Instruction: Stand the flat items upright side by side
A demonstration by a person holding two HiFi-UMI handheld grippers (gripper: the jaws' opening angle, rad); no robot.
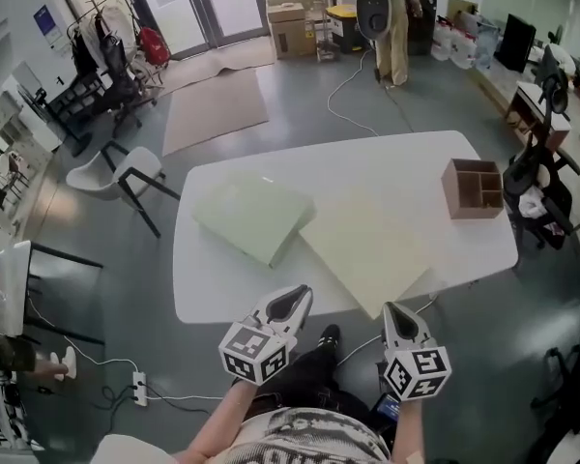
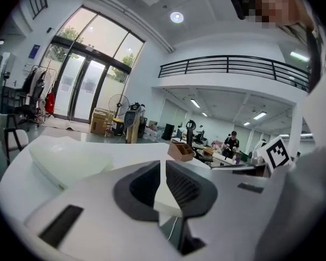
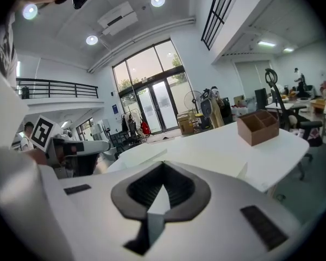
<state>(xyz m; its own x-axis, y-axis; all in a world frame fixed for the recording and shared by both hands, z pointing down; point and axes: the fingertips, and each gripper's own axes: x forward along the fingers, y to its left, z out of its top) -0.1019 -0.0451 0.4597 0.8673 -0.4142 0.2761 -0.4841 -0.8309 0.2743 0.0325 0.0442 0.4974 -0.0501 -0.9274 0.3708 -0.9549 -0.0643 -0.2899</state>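
Two flat foam slabs lie on the white table [image 1: 406,162]: a pale green one [image 1: 254,216] at the left and a cream one [image 1: 367,245] at the right, its near corner jutting past the table's front edge. Both lie flat and touch along one side. My left gripper [image 1: 298,296] hovers at the near table edge, shut and empty. Just short of the cream slab's corner is my right gripper [image 1: 392,311], also shut and empty. In the left gripper view the shut jaws [image 2: 162,166] point over the green slab [image 2: 70,156]. The right gripper [image 3: 163,168] faces the cream slab [image 3: 217,156].
A brown wooden divider box [image 1: 472,188] stands at the table's right end, also seen as the box [image 3: 258,125] in the right gripper view. White chairs [image 1: 116,172] stand left of the table. A power strip [image 1: 140,388] and cables lie on the floor near my feet.
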